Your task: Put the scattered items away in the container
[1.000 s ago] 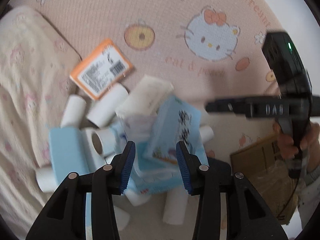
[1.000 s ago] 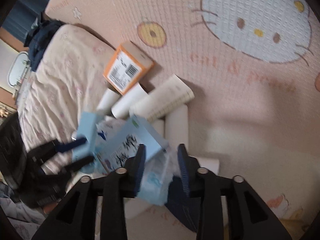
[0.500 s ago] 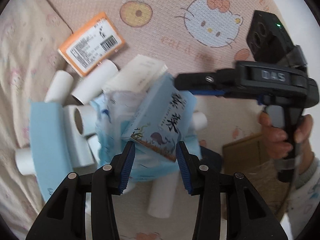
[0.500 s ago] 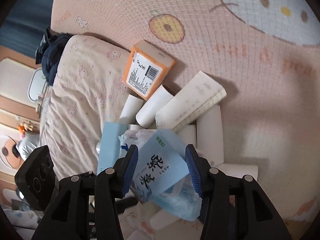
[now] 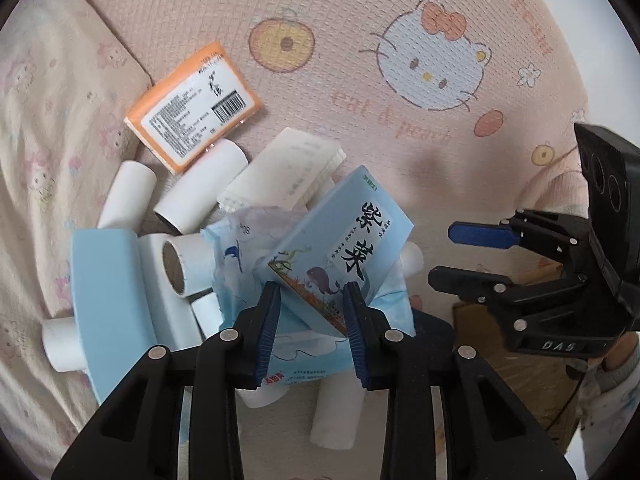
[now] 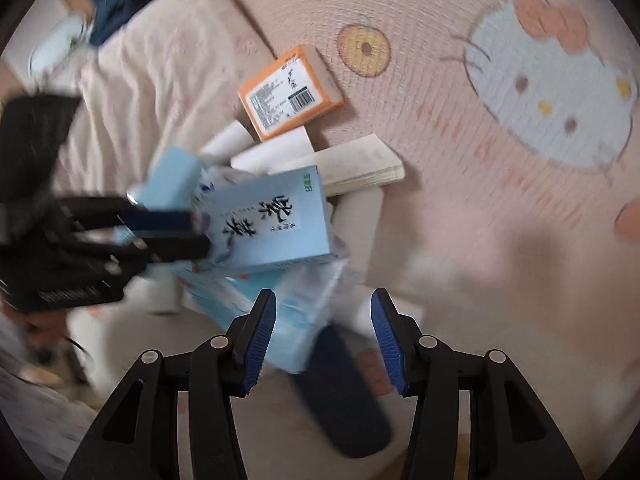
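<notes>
Between the left gripper's [image 5: 308, 312] blue pads, clamped: a tilted light-blue box [image 5: 340, 244], above a crumpled blue packet [image 5: 244, 256]. Off to the side, right gripper [image 6: 324, 332] spread, holding nothing. Farther back, white rolls [image 5: 200, 184], then an orange box [image 5: 192, 104].

2 boxes [image 5: 342, 256], approx 8 rolls [image 5: 200, 186], 1 booklet [image 5: 284, 174].
</notes>
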A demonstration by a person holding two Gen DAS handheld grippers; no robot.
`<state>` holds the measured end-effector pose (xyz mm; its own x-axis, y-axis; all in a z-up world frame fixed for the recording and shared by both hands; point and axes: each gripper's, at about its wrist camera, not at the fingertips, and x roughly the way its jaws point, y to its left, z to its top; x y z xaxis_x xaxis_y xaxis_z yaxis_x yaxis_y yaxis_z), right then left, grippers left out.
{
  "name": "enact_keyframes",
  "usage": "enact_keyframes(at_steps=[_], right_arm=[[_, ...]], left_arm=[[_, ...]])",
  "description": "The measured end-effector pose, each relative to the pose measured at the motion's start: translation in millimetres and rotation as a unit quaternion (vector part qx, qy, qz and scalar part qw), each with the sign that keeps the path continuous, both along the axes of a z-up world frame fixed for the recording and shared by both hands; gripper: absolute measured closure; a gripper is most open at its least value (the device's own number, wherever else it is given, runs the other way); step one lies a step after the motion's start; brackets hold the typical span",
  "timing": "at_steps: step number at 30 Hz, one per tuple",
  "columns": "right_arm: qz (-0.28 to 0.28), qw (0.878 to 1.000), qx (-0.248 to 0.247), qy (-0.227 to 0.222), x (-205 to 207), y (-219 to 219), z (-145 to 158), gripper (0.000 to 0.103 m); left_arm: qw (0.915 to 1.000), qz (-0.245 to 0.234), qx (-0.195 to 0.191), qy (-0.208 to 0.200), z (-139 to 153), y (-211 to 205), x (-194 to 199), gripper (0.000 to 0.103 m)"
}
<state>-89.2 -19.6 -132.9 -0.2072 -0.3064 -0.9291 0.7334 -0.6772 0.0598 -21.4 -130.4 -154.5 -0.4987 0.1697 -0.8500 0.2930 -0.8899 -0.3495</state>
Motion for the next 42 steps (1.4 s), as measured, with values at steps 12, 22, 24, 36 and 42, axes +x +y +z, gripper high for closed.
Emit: enact_keyframes(at_steps=[12,22,24,36,42], right_arm=[[0.106,0.992,0.046,0.051,-4,-30,-17,0.056],[0.164,0.986,0.017,0.024,7,-36,-18,0.056],[0.165,0.986,0.016,0.015,8,-36,-19,0.056],[0.136,0.989,0.053,0.017,-8,-40,-42,0.055],[0.143,0.989,0.020,0.007,-3,-39,-36,0.054]], left_arm=[[0.9961,0.026,0.084,-0.011,-15,-9,0,0.058],[0.9971,0.026,0.071,-0.004,-8,-27,-3,0.057],[0.9970,0.028,0.072,-0.007,-9,-32,-4,0.057],[0.9971,0.023,0.072,-0.003,-14,-35,-10,0.056],[0.9948,0.021,0.100,0.001,-18,-40,-12,0.056]])
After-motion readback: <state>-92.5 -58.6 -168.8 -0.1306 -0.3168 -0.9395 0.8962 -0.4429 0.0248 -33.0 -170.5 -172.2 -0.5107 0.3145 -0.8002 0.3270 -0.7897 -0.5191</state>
